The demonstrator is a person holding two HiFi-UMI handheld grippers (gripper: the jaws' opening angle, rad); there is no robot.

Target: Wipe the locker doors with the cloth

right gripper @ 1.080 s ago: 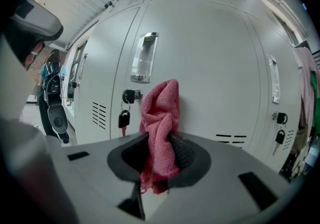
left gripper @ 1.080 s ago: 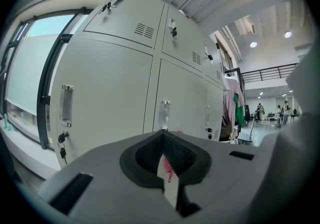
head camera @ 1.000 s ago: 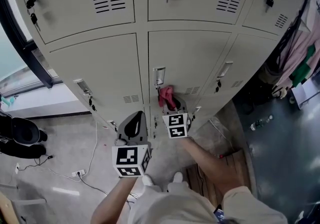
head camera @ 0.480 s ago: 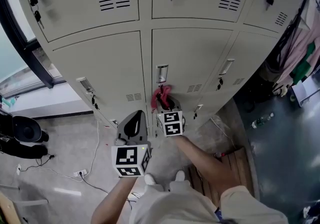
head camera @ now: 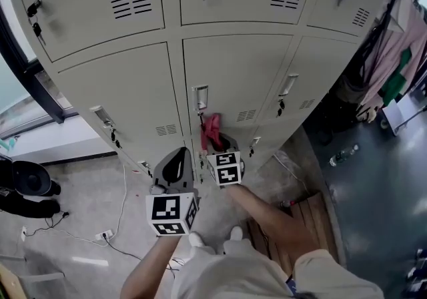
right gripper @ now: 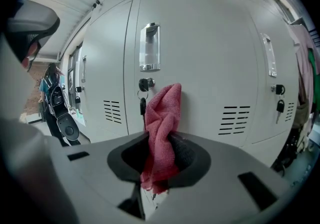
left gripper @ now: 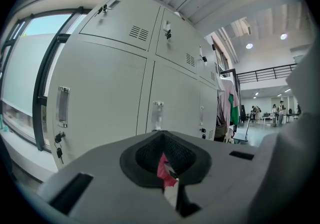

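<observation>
While the person stands facing a bank of grey lockers, the items are listed by their place relative to the handle (head camera: 199,98) of the middle locker door (head camera: 243,71).

Right hand-held gripper (head camera: 222,146): directly below the handle, jaws clamped on the cloth (head camera: 212,129). In the right gripper view the gripper (right gripper: 160,160) pinches the cloth's (right gripper: 161,128) lower half, and a frayed end hangs under the jaws.

Cloth: red, bunched, rising from the jaws to just below the handle (right gripper: 149,47) and lying up against the door (right gripper: 210,58). It sits immediately right of the key (right gripper: 143,104) hanging from the lock.

Left hand-held gripper (head camera: 175,164): below and left of the handle, apart from the door, jaws together with nothing held. In the left gripper view (left gripper: 165,160) only a sliver of the red cloth (left gripper: 163,169) shows past the closed jaws.

Vent slots (right gripper: 235,118): lower right of the handle, on the same door.

Hanging clothes (head camera: 393,57): far right of the handle, beside the locker bank.
</observation>
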